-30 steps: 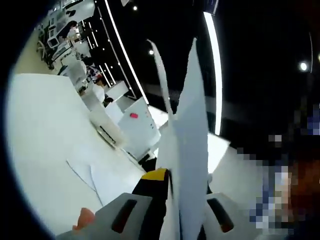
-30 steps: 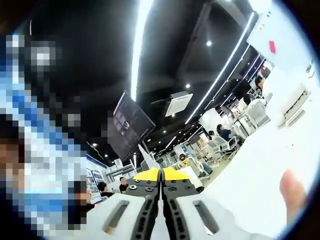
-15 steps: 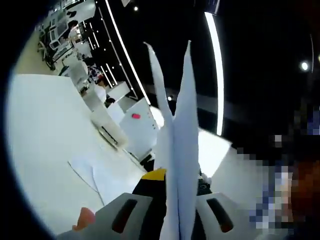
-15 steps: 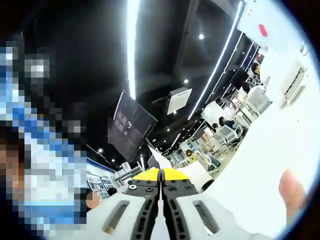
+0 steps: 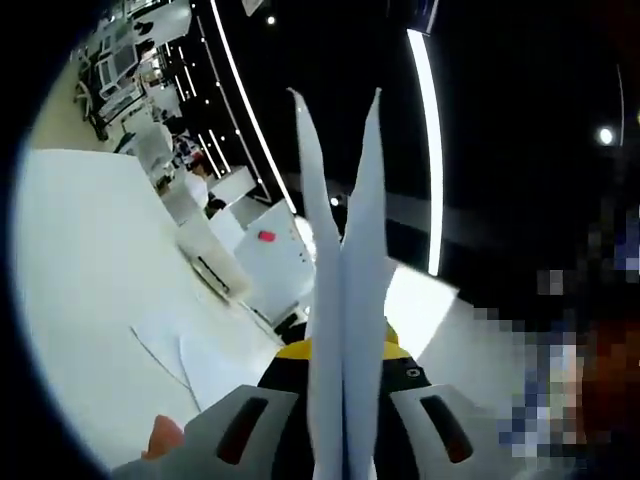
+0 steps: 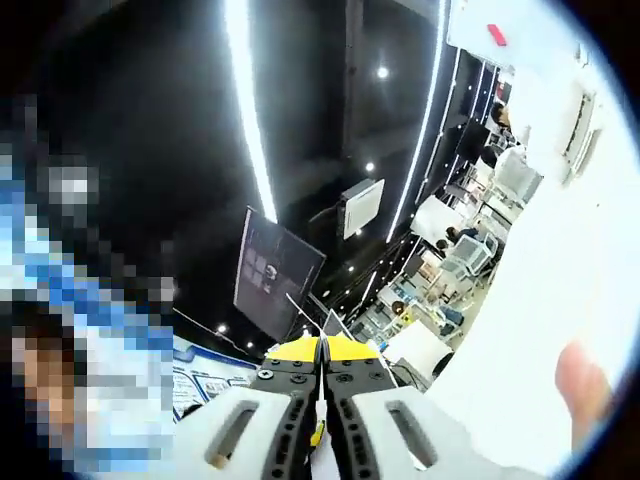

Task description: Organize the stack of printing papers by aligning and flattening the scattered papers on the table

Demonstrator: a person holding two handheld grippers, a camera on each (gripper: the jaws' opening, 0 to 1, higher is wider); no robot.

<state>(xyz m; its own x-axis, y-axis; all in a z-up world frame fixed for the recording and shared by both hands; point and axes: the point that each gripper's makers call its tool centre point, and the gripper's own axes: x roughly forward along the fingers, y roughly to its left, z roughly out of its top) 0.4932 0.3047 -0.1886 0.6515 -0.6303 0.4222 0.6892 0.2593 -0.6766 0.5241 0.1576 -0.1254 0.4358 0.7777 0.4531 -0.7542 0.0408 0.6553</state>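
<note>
Left gripper point(image 5: 340, 350), grey with yellow tips, is clamping thin white printing papers point(image 5: 345, 290) between its jaws; the sheets are standing upright and splaying into two points above the tips. More loose white sheets point(image 5: 195, 350) are lying flat on the white table point(image 5: 90, 260) beyond. Right gripper point(image 6: 321, 348) is pinching a thin white paper edge point(image 6: 319, 400), jaws pressed together around it.

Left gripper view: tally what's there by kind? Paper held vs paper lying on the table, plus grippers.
Paper edges held upright in the left gripper: 2, seen edge-on, so the sheet count is unclear
Loose sheets lying on the white table: at least 1
Grippers: 1
Total: 4
</note>
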